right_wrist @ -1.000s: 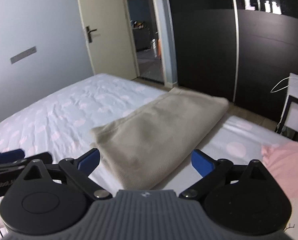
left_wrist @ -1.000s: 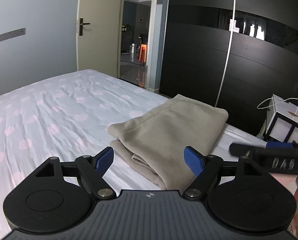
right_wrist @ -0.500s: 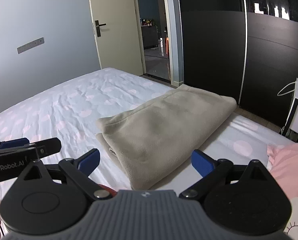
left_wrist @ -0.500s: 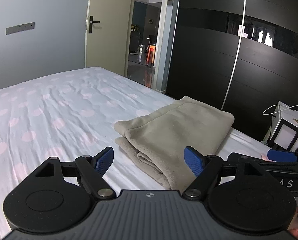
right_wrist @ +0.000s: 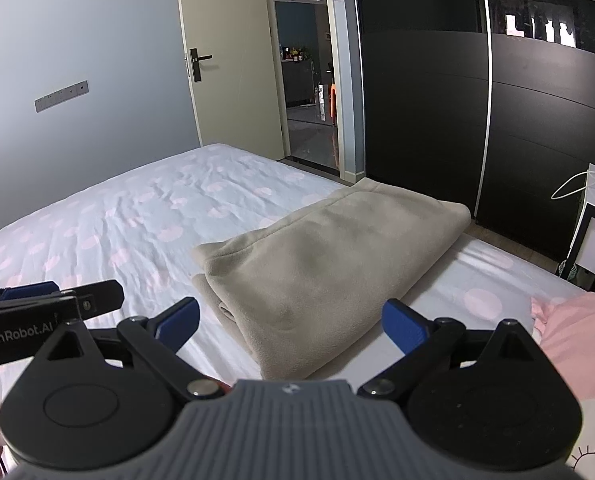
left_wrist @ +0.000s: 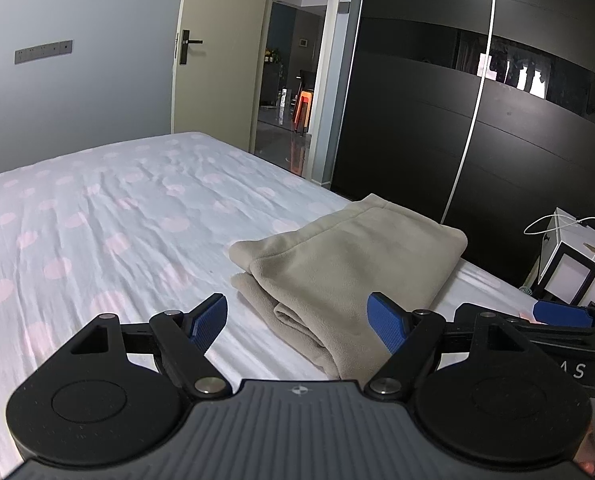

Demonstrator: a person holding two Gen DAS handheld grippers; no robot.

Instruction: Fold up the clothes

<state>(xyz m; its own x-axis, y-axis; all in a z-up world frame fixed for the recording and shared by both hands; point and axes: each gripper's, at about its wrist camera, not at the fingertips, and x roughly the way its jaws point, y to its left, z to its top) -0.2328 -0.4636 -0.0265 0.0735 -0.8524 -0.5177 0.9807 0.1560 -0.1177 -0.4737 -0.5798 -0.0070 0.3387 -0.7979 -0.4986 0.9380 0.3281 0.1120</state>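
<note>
Beige fleece, a folded garment, lies near the wardrobe-side edge of the polka-dot bed, its layered ends facing both grippers. Left gripper and right gripper hang just above the sheet with jaws spread wide, empty, not touching the cloth. Pink fabric sits at the bed's near right corner.

Both hand-held grippers slightly higher, farther back
</note>
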